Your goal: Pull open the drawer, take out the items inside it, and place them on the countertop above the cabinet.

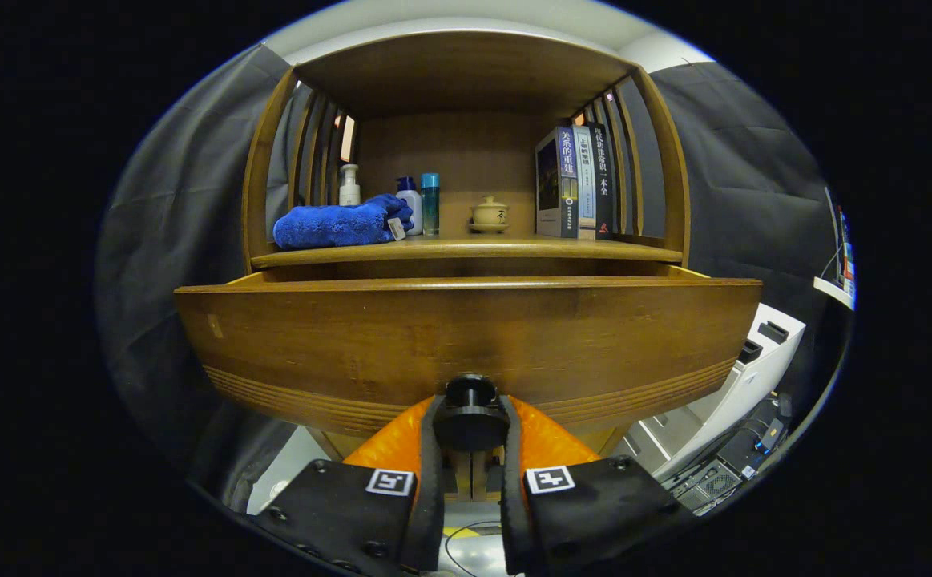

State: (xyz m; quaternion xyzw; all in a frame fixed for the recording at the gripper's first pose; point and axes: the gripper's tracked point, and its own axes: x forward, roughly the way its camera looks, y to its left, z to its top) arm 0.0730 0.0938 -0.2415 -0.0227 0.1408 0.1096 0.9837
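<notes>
A tall brown wooden cabinet [466, 80] with slatted sides stands against the booth wall, its open shelf forming a wooden countertop [466, 250]. Below that, a wide brown wooden drawer [466, 336] with grooved lines along its lower front stands pulled out toward the camera; its inside is hidden behind the front panel, so its contents cannot be seen. On the countertop, a row of upright books [578, 183] stands at one end and a folded blue towel [341, 224] lies at the other, with a white pump bottle [349, 186] behind it. Between them stand a white bottle with a blue cap [409, 204], a slim teal bottle [430, 203] and a small beige lidded ceramic pot [490, 215]. The gripper [470, 425] has its jaws pinched on the round black drawer knob [470, 409], one finger pressing each side.
</notes>
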